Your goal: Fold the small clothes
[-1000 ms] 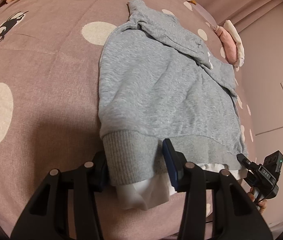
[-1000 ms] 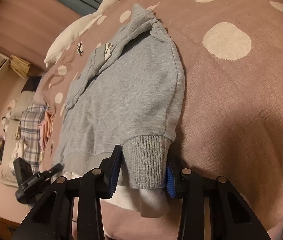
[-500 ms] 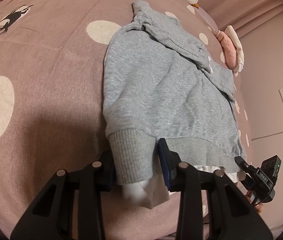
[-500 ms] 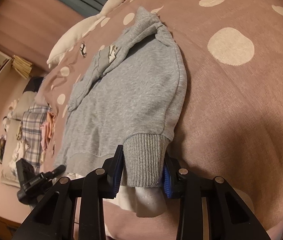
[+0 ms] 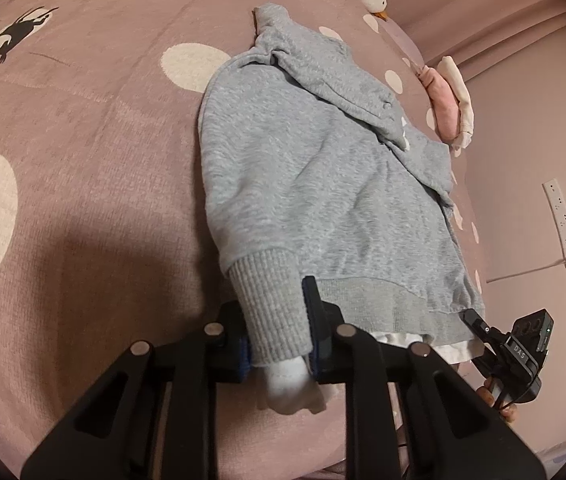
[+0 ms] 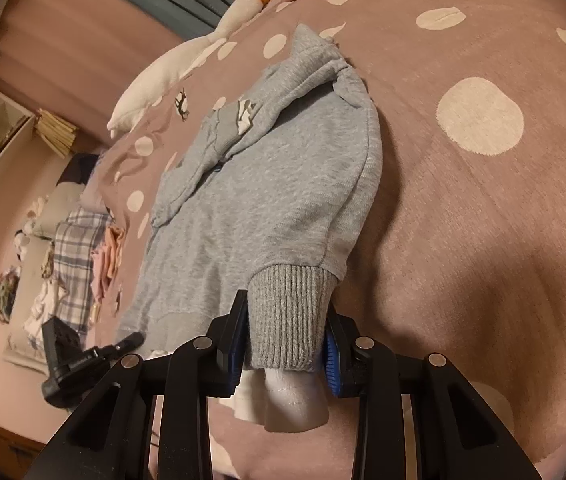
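The sweatshirt [image 5: 323,184] lies flat on the bed [image 5: 83,160], its hem along the near edge and its hood [image 5: 323,68] toward the far edge. Both sleeves are laid along its sides, one cuff [image 5: 271,304] at each near corner of the garment — an inner layer [image 6: 295,404] sticks out from under each cuff toward the bed's near edge. The left tool [image 5: 279,344] sits at one cuff, the right tool [image 6: 287,356] at the other cuff [image 6: 287,312], each cuff between the jaws. Beyond the hood, at the bed's far edge, lies a goose toy [image 6: 187,64]; folded clothes [image 5: 449,104] rest near the far right corner.
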A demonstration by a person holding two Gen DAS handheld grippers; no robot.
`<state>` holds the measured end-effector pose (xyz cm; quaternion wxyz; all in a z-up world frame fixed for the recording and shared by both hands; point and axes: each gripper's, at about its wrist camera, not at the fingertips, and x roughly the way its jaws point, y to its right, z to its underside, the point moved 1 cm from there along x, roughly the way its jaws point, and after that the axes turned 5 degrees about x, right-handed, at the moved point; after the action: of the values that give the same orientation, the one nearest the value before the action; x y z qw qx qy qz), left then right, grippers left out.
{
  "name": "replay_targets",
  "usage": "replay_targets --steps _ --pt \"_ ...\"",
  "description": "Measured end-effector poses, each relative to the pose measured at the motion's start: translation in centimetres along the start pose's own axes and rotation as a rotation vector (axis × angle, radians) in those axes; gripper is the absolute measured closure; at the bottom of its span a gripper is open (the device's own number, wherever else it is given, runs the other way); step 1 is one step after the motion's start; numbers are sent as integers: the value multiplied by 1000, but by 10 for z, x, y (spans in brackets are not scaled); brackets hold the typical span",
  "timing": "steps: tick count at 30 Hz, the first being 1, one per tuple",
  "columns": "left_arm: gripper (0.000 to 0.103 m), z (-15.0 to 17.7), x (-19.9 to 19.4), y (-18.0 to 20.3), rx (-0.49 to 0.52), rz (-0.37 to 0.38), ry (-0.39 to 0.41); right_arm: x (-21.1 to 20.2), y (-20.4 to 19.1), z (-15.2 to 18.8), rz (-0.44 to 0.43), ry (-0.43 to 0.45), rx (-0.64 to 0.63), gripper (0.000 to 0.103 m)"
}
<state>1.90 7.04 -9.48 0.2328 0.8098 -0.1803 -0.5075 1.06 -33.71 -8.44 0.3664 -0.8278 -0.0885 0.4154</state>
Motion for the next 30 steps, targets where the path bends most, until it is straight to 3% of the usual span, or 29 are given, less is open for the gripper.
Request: replay_targets --steps 9,30 --pt "83 -1 1 -1 -6 4 -2 -2 -7 0 -34 16 -2 71" --pt "85 -6 -8 2 -10 91 28 -9 -5 1 -173 65 54 75"
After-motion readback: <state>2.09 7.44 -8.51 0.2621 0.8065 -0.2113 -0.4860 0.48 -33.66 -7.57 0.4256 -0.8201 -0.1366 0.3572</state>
